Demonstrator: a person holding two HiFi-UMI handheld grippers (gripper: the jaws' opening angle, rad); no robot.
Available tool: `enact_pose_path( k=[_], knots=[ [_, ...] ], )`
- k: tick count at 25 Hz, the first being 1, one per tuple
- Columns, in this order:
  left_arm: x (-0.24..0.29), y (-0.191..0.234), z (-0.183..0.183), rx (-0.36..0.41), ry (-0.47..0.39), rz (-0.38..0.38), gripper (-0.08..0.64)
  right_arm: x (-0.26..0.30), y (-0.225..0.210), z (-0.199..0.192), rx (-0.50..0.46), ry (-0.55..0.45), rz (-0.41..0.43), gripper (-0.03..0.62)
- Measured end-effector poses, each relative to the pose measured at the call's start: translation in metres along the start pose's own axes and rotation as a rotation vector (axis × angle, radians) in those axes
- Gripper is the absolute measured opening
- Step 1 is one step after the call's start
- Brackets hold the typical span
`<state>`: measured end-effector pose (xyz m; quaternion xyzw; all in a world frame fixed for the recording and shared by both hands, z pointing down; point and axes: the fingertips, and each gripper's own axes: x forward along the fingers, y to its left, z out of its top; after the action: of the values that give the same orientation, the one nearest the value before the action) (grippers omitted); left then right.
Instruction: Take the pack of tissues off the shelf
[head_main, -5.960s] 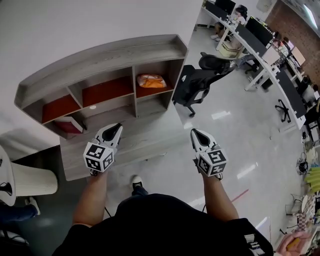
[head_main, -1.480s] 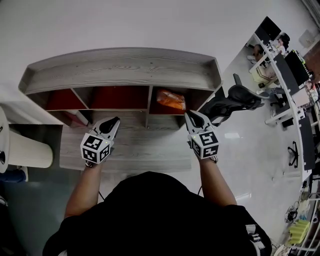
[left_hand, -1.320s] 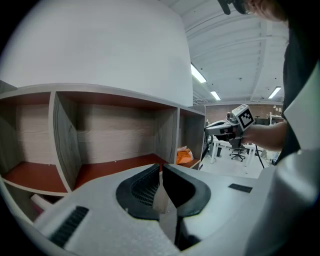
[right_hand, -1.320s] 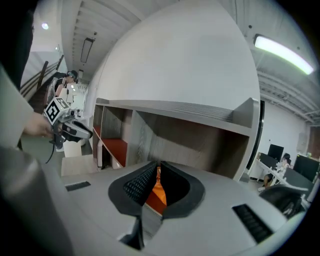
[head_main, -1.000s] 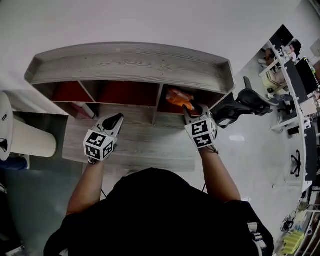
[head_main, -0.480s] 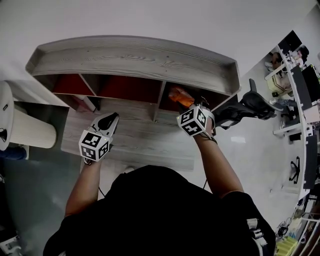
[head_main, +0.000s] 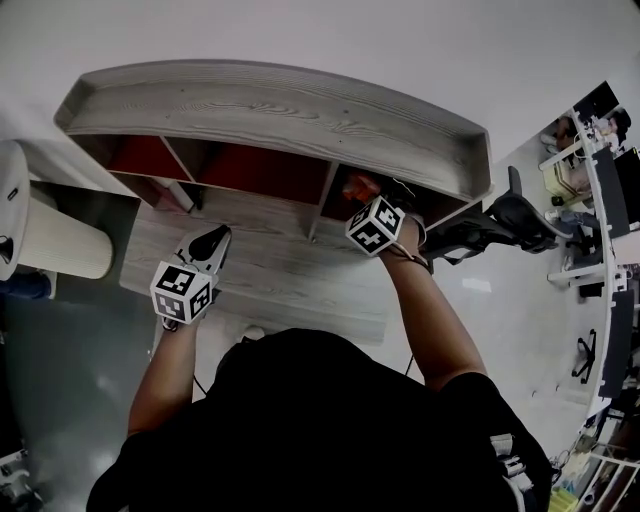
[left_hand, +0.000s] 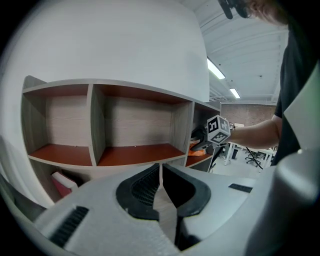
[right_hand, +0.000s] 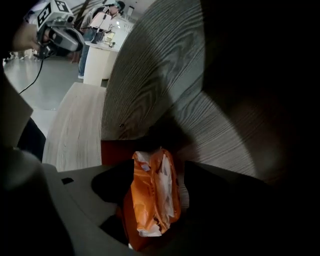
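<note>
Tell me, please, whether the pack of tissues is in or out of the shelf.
In: the orange pack of tissues lies inside the shelf, in its right-hand compartment, with wooden walls around it.

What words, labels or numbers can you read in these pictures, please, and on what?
None can be read.
The pack of tissues shows orange-and-white wrapping, print too dim.
The left gripper and right gripper bear only square markers; the right's jaws, just opening, straddle the pack.

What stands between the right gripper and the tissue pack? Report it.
Nothing visible does. The right gripper is inside the right-hand compartment of the shelf. Its jaws have just been opening, and the orange tissue pack already lies between them, not yet clamped.
</note>
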<state>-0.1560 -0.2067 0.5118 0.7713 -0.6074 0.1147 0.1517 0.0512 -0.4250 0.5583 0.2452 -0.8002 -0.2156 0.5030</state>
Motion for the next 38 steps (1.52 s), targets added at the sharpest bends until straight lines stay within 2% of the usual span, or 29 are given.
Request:
enact_pose_path(
  k=[10,18,19,22,25,28,33,38],
  knots=[
    [-0.006,-0.003,-0.018,-0.032,0.026,0.03,0.032,0.028,0.003,-0.001,-0.039,0.026,0.058,0.311],
    [-0.01,-0.007,-0.016,-0.065,0.005,0.029,0.032,0.037,0.009,-0.006,-0.067,0.022,0.056,0.308],
    [-0.01,-0.008,-0.016,-0.064,0.005,0.029,0.032,0.037,0.01,-0.006,-0.069,0.023,0.057,0.299],
    [-0.011,-0.011,-0.018,-0.081,0.004,0.023,0.032,0.039,0.015,-0.01,-0.084,0.028,0.069,0.21],
    [-0.01,-0.017,-0.014,-0.118,-0.01,-0.001,0.032,0.039,0.021,-0.014,-0.081,0.02,0.085,0.156],
    [-0.008,-0.021,-0.013,-0.112,-0.01,-0.009,0.032,0.037,0.021,-0.015,-0.081,0.007,0.072,0.119],
    [-0.005,-0.025,-0.018,-0.104,0.0,-0.016,0.032,0.023,0.016,-0.008,-0.068,-0.048,0.047,0.089],
    [-0.005,-0.03,-0.019,-0.095,0.001,-0.02,0.032,0.014,0.013,-0.01,-0.06,-0.059,0.034,0.078]
  ],
)
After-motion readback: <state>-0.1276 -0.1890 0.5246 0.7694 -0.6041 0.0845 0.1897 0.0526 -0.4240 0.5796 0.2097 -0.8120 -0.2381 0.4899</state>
